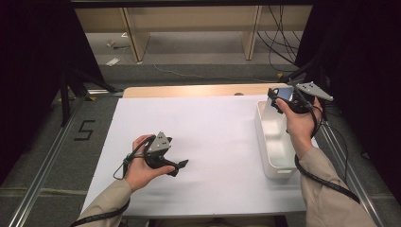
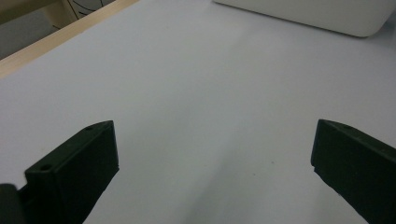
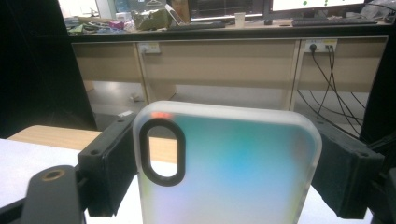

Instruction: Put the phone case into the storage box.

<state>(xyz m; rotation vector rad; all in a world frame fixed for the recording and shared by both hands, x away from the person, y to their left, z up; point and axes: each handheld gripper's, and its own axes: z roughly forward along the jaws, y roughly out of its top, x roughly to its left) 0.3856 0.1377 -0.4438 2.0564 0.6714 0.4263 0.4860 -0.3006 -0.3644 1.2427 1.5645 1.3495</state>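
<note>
Right gripper (image 1: 280, 99) clamping a phone case (image 3: 229, 168) across its width, one black jaw pressing on each long edge. Case standing upright between the jaws in the right gripper view, translucent and frosted, tinted pale blue and green, with a black-rimmed oval camera cutout (image 3: 162, 151) near its upper left corner. Being held up in the air above the far end of the white bin (image 1: 279, 168), at the right side of the surface (image 1: 208, 137), and touching neither bin nor surface as far as the high view shows. Right hand (image 1: 301, 124) wrapping round the gripper body, grey three-cornered plate (image 1: 314, 90) on top, black cable (image 1: 326, 182) trailing down along the beige sleeve (image 1: 331, 198).

Left gripper (image 1: 178, 165) lying low over the white surface near its front left part, jaws standing wide apart with nothing between them; bare white surface showing through the gap in the left gripper view. Left hand (image 1: 142, 165) gripping the body from below, jaws pointing toward the right, well apart from the bin. Side wall of the bin appearing at the top right in the left gripper view.

Farther out: pale wooden edge (image 1: 198, 90) running along the far side of the surface, then grey floor, wooden desk legs (image 1: 135, 40) and loose cables (image 1: 279, 38) beyond, dark curtains (image 1: 33, 71) hanging at both sides.
</note>
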